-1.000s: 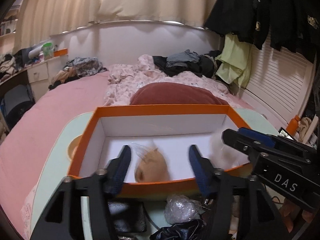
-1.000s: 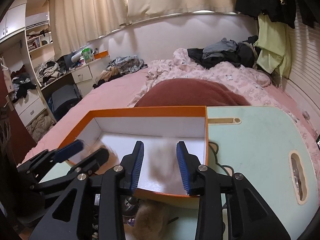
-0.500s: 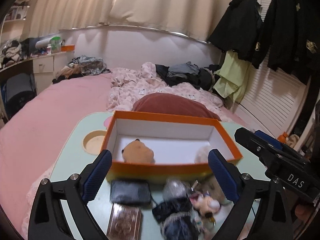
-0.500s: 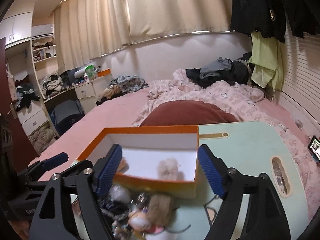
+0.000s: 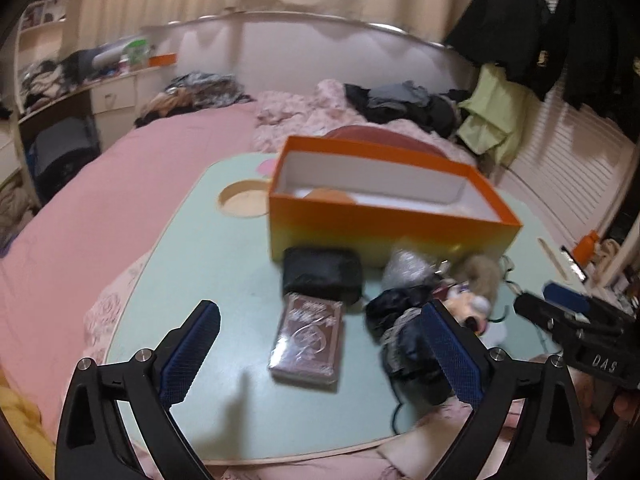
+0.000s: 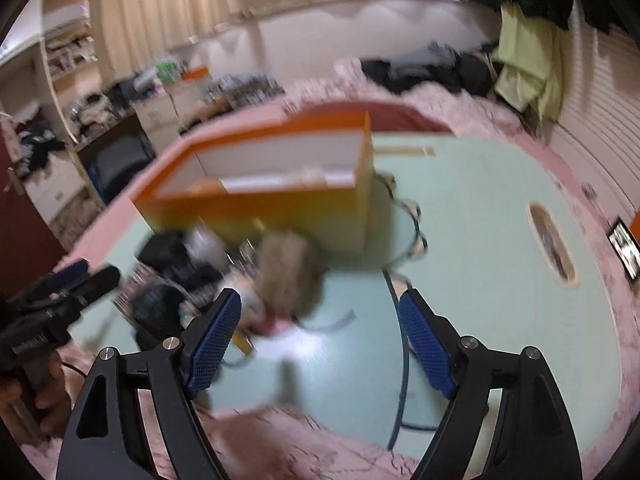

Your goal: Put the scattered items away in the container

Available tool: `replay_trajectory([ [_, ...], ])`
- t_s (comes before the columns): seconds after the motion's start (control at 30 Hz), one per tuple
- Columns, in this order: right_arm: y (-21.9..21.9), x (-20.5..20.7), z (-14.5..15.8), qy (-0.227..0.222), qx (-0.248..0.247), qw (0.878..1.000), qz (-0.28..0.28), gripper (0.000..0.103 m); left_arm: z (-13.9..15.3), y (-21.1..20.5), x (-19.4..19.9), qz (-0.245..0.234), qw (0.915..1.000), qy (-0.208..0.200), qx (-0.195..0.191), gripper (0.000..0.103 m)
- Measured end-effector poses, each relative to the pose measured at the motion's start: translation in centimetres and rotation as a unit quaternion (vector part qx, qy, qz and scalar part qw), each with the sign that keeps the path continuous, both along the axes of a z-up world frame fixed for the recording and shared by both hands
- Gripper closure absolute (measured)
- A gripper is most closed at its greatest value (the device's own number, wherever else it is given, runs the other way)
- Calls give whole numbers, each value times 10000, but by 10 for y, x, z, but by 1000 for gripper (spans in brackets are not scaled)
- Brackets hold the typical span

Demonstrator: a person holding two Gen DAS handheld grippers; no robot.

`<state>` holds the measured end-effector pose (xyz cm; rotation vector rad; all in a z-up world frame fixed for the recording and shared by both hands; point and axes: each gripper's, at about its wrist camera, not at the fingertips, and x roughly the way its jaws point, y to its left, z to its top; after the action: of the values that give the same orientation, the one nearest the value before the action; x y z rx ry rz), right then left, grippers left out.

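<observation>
Your left gripper (image 5: 320, 352) and right gripper (image 6: 320, 342) are both spread wide, holding nothing. The orange cardboard box with white inside (image 5: 384, 208) sits on the pale green table (image 5: 208, 272). A brown wrapped packet (image 5: 307, 338), black pouch (image 5: 322, 274) and blurry tan furry toy (image 6: 286, 268), probably plush, lie just in front of it.
</observation>
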<state>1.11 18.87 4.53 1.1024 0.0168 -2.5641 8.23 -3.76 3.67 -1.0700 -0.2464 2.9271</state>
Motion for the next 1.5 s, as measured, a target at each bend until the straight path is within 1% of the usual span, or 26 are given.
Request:
replay_trajectory([
  [0.1, -1, -3, -9, -169, 153, 9997, -31, 22, -11, -1, -3, 50, 9998, -205, 54, 3],
  [0.2, -2, -9, -17, -355, 233, 9991, 19, 21, -18, 2, -6, 103, 9993, -356, -89, 3],
  [0.27, -3, -10, -19, -373, 275, 9989, 70, 19, -20, 3, -7, 111, 9990, -395, -149, 3],
  [0.37, -4, -7, -19, -362, 375, 9986, 76, 19, -21, 3, -7, 73, 9991, -401, -128, 3],
  [0.53, -3, -5, -18, -368, 324, 9988, 80, 19, -21, -4, -5, 112, 9993, -364, 11, 3],
  [0.67, -3, -7, -18, -373, 313, 9988, 84, 19, -15, -16, 1, 467, 9987, -138, 139, 3],
  [0.77, -3, -8, -18, -375, 309, 9988, 92, 18, -15, -26, 0, 534, 9980, -87, 331, 3],
  [0.8, -3, -8, -18, -379, 301, 9988, 99, 18, -16, -27, -2, 522, 9980, -129, 340, 5],
  [0.83, -3, -8, -18, -381, 298, 9988, 103, 17, -18, -26, -5, 483, 9981, -196, 341, 13],
  [0.87, -4, -8, -18, -382, 303, 9988, 105, 17, -21, -25, -8, 421, 9981, -283, 349, 19],
  [1.03, -4, -7, -17, -385, 264, 9989, 104, 17, -35, -20, -21, 264, 9971, -656, 276, 20],
  [1.1, -3, -8, -17, -381, 186, 9991, 82, 17, -38, -16, -25, 276, 9971, -711, 76, 21],
  [1.13, -2, -8, -16, -381, 133, 9992, 55, 17, -38, -14, -25, 266, 9972, -701, -10, 29],
  [1.17, -1, -8, -15, -372, 71, 9993, 46, 17, -37, -12, -25, 239, 9974, -676, -75, 41],
  [1.2, -1, -7, -13, -337, -3, 9994, 62, 17, -37, -10, -24, 213, 9976, -651, -119, 48],
  [1.23, 0, -7, -10, -264, -108, 9995, 91, 17, -36, -8, -22, 193, 9978, -623, -143, 64],
  [1.37, -1, -15, 2, -75, -250, 9996, 94, 17, -30, -8, -14, 195, 9991, -347, -155, 63],
  [1.5, -12, -29, 2, -190, -328, 9991, 183, 19, -27, -7, -10, 177, 9994, -228, -210, 63],
])
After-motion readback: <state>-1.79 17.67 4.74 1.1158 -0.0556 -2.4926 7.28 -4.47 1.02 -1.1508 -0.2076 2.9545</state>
